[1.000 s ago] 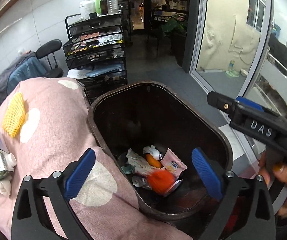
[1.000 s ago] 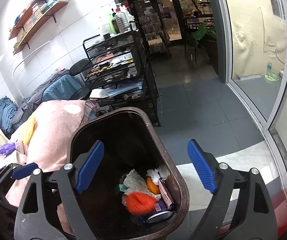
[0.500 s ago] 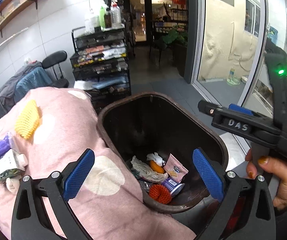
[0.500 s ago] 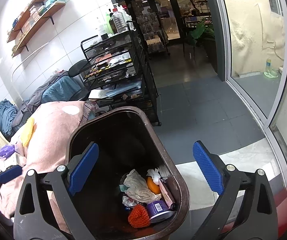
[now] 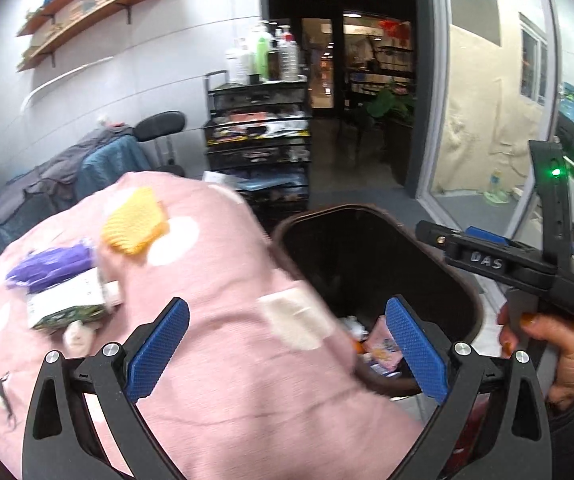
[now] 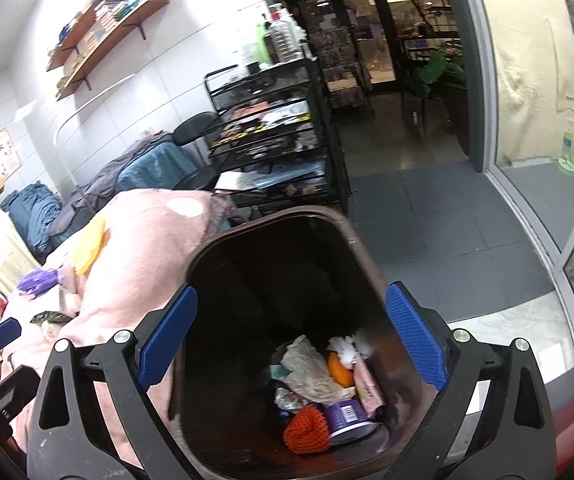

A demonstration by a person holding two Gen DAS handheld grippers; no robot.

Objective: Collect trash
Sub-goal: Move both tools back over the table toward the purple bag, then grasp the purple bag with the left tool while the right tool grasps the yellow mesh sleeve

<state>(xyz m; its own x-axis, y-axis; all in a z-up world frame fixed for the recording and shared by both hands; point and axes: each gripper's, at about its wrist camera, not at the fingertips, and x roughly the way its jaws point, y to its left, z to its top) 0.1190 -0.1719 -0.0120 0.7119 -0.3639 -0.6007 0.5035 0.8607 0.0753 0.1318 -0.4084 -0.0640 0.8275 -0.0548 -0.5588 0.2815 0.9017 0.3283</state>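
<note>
Left gripper (image 5: 287,344) wide open, blue fingers (image 5: 157,346) far apart, holding nothing. Hanging over a pink blanket (image 5: 215,288) with white spots. Right gripper (image 6: 291,336) wide open too, fingers (image 6: 415,336) spread, nothing between them. Hanging right above the brown trash bin (image 6: 371,264).

Seen from the left wrist: bin (image 5: 463,292) at 3 o'clock from the blanket, touching its edge. Right gripper's black body (image 5: 507,264) at 3 o'clock, held by a hand (image 5: 555,344) low at the right edge, with a green light on top.

Trash still on the blanket, at 9 o'clock in the left wrist view: a yellow net (image 5: 135,222), a purple wrapper (image 5: 53,266) just beside it, a white and green carton (image 5: 69,300) under the wrapper, and a small white crumpled bit (image 5: 77,334) near the carton. All a bit blurry.

Down in the bin, at 6 o'clock in the right wrist view: an orange net (image 6: 307,430) touching a purple cup (image 6: 347,420), a crumpled white paper (image 6: 311,372) above them, a round orange thing (image 6: 339,368), a pink packet (image 6: 369,386) against the wall, and some white tissue (image 6: 347,346).

Behind, at 12 o'clock: a black wire cart (image 6: 275,136) with bottles on top, and a dark chair (image 6: 195,132) with blue cloth over it.
</note>
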